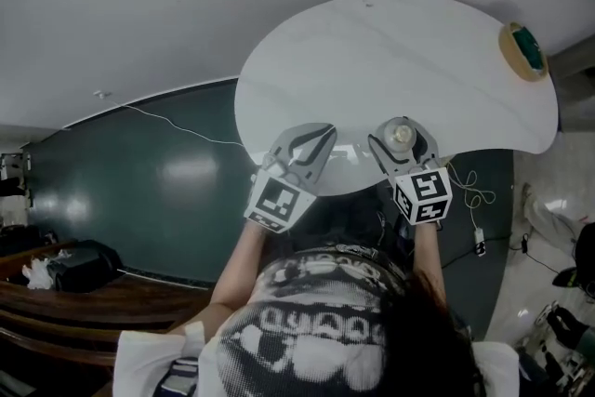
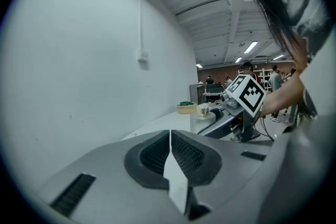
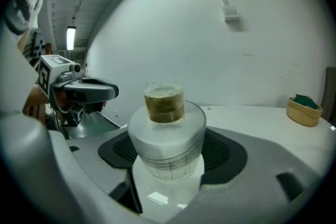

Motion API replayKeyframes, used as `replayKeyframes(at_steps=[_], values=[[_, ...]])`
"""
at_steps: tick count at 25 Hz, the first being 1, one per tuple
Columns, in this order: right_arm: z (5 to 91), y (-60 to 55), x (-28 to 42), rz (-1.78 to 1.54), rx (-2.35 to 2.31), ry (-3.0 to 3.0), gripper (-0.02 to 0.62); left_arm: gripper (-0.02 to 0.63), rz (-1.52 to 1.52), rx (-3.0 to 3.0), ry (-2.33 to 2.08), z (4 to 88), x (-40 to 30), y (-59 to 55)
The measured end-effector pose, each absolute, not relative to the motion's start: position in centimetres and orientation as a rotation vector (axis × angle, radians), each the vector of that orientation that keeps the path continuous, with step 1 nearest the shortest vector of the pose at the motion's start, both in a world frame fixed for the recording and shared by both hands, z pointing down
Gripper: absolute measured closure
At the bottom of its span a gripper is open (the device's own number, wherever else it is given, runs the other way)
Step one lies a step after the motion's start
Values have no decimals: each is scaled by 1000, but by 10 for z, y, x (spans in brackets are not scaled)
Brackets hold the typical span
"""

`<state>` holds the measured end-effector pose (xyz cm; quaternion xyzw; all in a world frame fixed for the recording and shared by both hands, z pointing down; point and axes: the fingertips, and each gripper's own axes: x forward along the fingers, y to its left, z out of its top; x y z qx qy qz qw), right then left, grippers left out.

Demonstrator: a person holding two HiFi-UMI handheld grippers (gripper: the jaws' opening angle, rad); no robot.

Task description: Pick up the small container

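We hold the right tongs (image 1: 403,131) clamped on the small container (image 1: 402,137), at the near edge of the white counter (image 1: 390,51). The head view shows only the container's round top between the two jaws. The right gripper view (image 3: 168,152) shows the rest: a frosted, see-through body (image 3: 167,136) with faint lines low on its wall and a narrower brownish cap on top. A dark ribbed pad presses it on each side. We cannot tell from any view whether its base rests on the counter or hangs just above it.

The left tongs (image 1: 311,147) sit beside the right ones over the same near edge. From above the jaws seem drawn in, and the left gripper view (image 2: 170,144) settles it: the two pads meet along a thin line with nothing between them.

Each gripper view also catches the other tool. The left one shows the right tongs' marker cube (image 2: 247,94) with the container (image 2: 202,114) held ahead of it.

A shallow basket (image 1: 523,49) with something green inside sits at the counter's far right edge, well apart from both tongs.
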<state>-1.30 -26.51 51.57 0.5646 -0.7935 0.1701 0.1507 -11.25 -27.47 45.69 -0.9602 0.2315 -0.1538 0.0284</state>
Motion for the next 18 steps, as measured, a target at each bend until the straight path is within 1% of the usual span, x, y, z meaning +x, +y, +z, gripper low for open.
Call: replayKeyframes(at_steps=[18], values=[[516,-240,-32,511,1710,-2257,259,595,-446,-2988,554,467,-112,-260]])
